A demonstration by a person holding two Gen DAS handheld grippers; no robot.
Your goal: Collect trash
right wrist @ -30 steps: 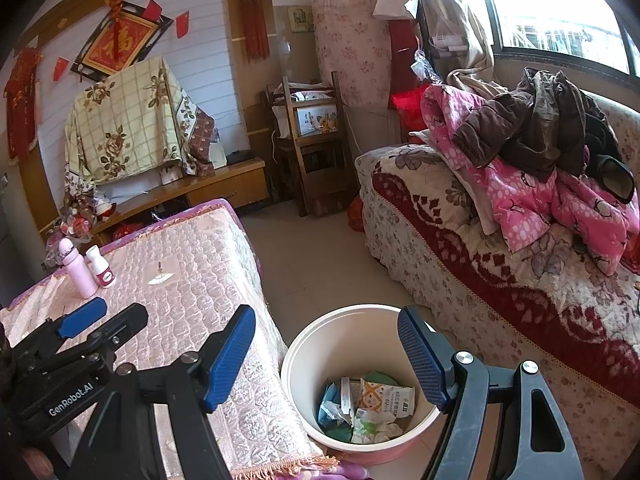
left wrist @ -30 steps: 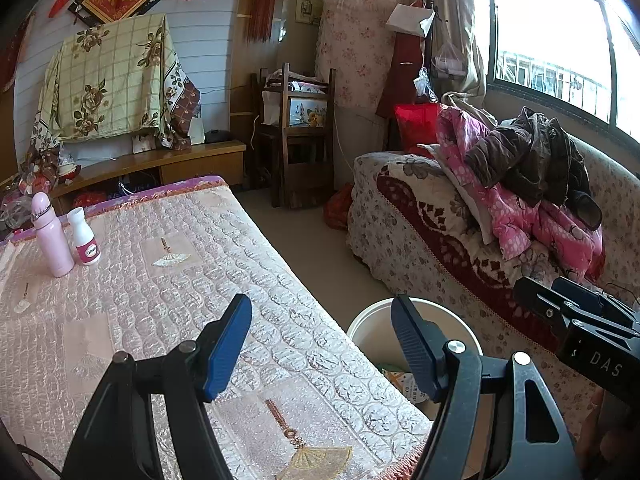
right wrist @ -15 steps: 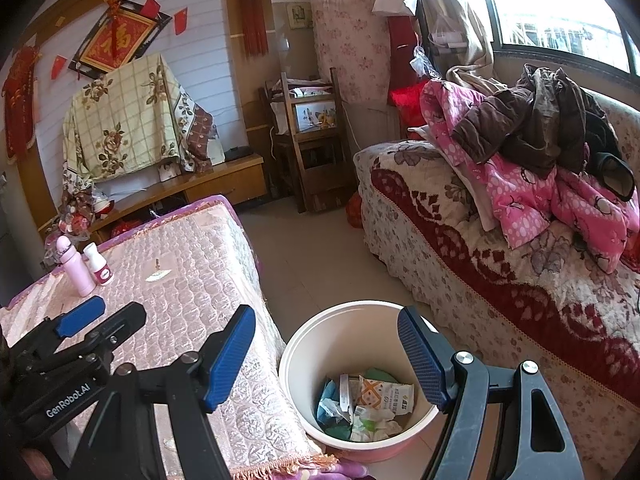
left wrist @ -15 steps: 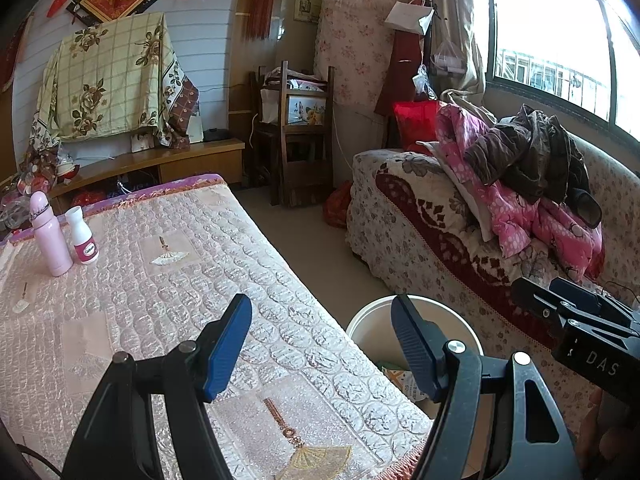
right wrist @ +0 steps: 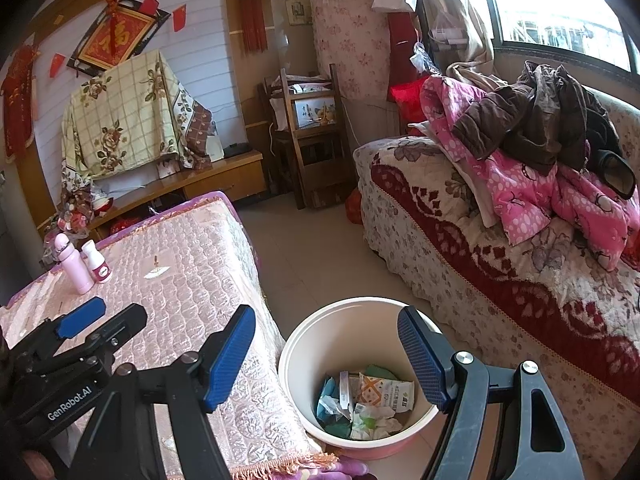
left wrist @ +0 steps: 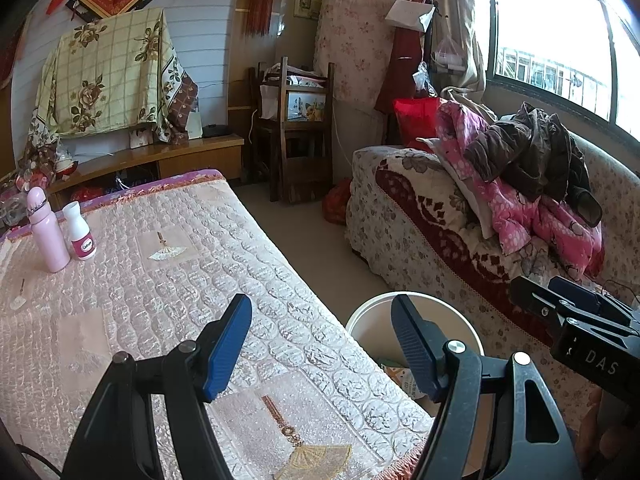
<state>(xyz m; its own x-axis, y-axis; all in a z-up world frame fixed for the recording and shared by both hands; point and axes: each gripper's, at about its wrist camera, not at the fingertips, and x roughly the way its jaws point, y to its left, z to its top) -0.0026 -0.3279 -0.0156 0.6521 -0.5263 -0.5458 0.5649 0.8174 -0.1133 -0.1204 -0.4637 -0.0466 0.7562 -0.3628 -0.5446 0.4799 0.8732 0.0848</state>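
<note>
Hovering with jaws spread and nothing between them, the right gripper (right wrist: 326,354) points down over the bucket (right wrist: 304,344), which stands on the floor just ahead of and below its fingertips. Trash (right wrist: 366,402) lies in the bottom of the bucket: crumpled wrappers, a white packet with orange print, some green and teal scraps. To the left of the right gripper is the table (right wrist: 192,248) under a pink quilted cover, its fringed edge just beside the bucket rim. The left gripper (left wrist: 320,344) is also spread and empty, held above the near corner of the table (left wrist: 160,288); from its view the bucket (left wrist: 368,316) shows ahead and to the right, partly hidden behind its right finger, with a bit of the packet visible inside. Far ahead and to the left of both grippers, a pink bottle (left wrist: 46,232) and a small white bottle (left wrist: 80,232) stand upright just beside each other on the table. To the right of both grippers is a sofa (right wrist: 460,248) with a floral cover, with a pink padded garment (right wrist: 532,196) and a brown jacket (right wrist: 532,120) piled on it. Each gripper shows at the edge of the other's view.
</note>
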